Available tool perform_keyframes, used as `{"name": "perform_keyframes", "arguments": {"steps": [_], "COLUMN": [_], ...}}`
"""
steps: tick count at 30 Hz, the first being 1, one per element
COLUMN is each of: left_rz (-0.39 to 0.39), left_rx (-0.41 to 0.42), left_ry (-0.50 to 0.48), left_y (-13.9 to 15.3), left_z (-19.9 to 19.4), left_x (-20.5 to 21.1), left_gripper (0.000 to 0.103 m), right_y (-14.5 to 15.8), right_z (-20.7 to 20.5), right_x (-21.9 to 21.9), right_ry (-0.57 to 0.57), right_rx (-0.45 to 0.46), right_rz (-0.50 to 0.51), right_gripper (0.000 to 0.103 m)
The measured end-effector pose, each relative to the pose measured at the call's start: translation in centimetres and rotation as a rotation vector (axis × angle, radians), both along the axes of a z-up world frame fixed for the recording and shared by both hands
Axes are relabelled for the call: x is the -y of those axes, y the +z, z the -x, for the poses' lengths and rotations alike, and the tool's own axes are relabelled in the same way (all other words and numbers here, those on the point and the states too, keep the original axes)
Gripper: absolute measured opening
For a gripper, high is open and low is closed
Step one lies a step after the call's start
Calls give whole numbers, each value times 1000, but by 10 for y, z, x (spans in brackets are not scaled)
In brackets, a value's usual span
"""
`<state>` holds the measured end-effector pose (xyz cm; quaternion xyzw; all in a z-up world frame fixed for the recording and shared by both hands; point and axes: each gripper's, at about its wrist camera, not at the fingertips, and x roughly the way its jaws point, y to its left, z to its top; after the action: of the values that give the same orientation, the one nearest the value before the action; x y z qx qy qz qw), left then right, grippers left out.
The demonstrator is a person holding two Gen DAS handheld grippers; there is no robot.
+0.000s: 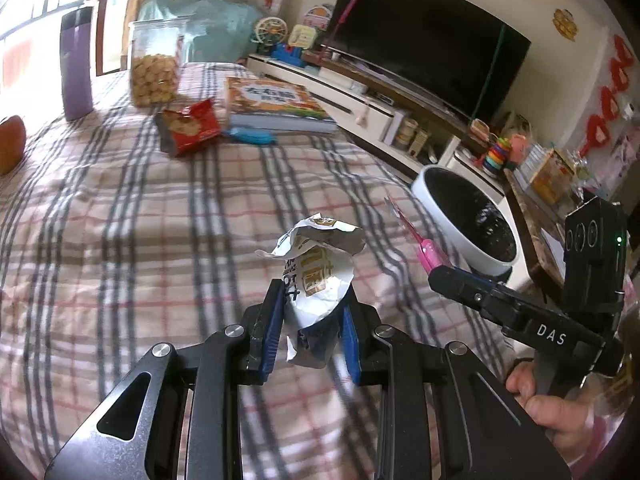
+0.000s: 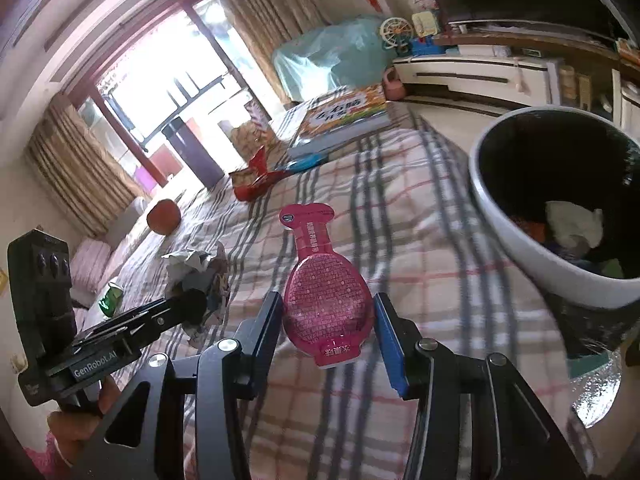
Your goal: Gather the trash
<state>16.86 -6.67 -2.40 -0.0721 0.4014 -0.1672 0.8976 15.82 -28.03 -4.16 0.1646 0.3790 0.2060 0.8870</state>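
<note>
In the left wrist view my left gripper (image 1: 312, 304) is shut on a crumpled white wrapper (image 1: 320, 268), held up over the plaid cloth (image 1: 120, 240). To its right, my right gripper (image 1: 440, 276) carries a pink pouch (image 1: 420, 240) near the white bin (image 1: 424, 184) with its black liner. In the right wrist view my right gripper (image 2: 326, 304) is shut on the pink jelly pouch (image 2: 324, 292), whose neck points away from me. The bin (image 2: 492, 216) stands close on the right and holds a white tissue (image 2: 576, 224). My left gripper (image 2: 192, 304) shows at the left with the wrapper (image 2: 196, 268).
A red snack bag (image 1: 188, 126), a blue item (image 1: 252, 136), a thick book (image 1: 276, 104), a cookie jar (image 1: 154, 68) and a purple tumbler (image 1: 76, 64) stand at the far end of the cloth. An orange fruit (image 2: 164, 216) and a green can (image 2: 110, 296) lie left. A TV cabinet (image 1: 360, 96) runs beyond.
</note>
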Motion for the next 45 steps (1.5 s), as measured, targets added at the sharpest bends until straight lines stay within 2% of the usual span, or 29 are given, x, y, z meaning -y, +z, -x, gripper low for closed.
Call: {"name": "perform_keyframes", "arguments": {"steps": [14,29,45], "left_rz": [-26,-40,-47], "left_rx": [11,19,48], "left_ry": [-103,-194,-278], "left_y": [6,11,22], "left_z": [8,3,-17], "left_x": [57,96,146], "left_gripper": [25,25,25], "right_y": [5,10,21], "right_z": [18,30,18], "right_x": [47,93,133], "right_ry": [-88,-188,-264], "right_rx": [23,44,54], "right_rz": [-31,-47,-14], "right_gripper": [47,47,47]}}
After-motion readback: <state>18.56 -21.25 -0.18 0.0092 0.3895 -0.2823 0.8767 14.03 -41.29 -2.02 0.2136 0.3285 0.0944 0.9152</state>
